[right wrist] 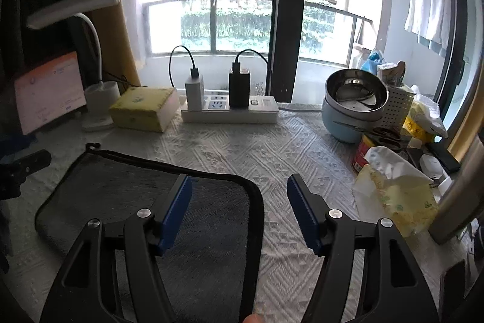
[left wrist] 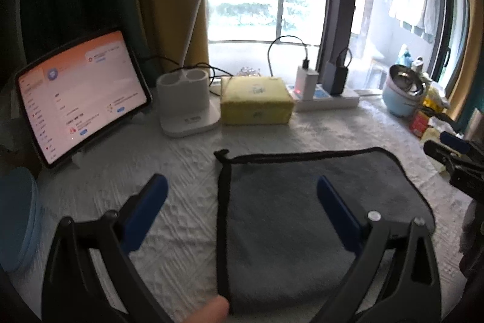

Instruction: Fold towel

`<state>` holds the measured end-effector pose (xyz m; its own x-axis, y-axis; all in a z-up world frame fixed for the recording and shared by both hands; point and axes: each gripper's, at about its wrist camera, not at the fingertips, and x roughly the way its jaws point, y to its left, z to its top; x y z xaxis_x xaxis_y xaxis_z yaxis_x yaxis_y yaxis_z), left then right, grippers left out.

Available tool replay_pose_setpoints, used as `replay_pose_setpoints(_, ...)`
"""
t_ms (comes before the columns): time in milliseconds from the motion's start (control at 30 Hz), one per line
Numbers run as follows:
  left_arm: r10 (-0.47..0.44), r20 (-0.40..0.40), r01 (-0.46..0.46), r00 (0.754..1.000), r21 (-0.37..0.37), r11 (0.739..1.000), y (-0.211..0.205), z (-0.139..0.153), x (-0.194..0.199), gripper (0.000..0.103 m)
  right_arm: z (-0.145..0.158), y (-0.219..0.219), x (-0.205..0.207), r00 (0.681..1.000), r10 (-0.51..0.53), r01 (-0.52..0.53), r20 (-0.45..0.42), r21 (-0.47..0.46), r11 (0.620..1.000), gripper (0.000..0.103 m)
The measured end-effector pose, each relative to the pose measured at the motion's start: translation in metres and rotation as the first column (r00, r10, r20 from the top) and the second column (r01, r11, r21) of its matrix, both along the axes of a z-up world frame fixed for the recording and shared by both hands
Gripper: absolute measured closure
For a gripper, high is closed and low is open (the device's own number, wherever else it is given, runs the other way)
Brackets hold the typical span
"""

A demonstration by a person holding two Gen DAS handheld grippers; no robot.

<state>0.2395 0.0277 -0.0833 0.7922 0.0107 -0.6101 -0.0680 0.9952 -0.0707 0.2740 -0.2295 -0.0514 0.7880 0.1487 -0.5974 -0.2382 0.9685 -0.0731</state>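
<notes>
A dark grey towel (left wrist: 305,220) with black trim lies folded flat on the white textured tablecloth (left wrist: 187,171). My left gripper (left wrist: 242,186) is open and empty, hovering over the towel's left edge, one blue finger on each side of it. My right gripper (right wrist: 239,186) is open and empty above the towel's right edge; the towel (right wrist: 127,189) lies under its left finger. The right gripper also shows at the right edge of the left wrist view (left wrist: 453,159).
At the back stand a lit tablet (left wrist: 81,99), a white lamp base (left wrist: 187,108), a yellow tissue pack (left wrist: 255,100) and a power strip with chargers (right wrist: 230,108). On the right are a blue pot with steel bowls (right wrist: 354,108), a red can (right wrist: 361,155) and crumpled bags (right wrist: 396,196).
</notes>
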Motion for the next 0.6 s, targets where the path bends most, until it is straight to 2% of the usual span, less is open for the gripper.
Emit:
replay_pose_setpoints(300,-0.003,0.035,0.004,0.999,-0.023,1.0,-0.008,0.018,-0.038,0.003,0.013,-0.005,-0.03,1.0,-0.001,0.001,0.018,0.021,1.0,0.034)
replay_pose_setpoints(600,-0.009,0.022,0.01,1.0,-0.054,0.998,-0.015,0.028,-0.07,0.003,0.017,-0.007,-0.056,1.0,-0.002,0.001,0.014,0.047,0.999,0.034)
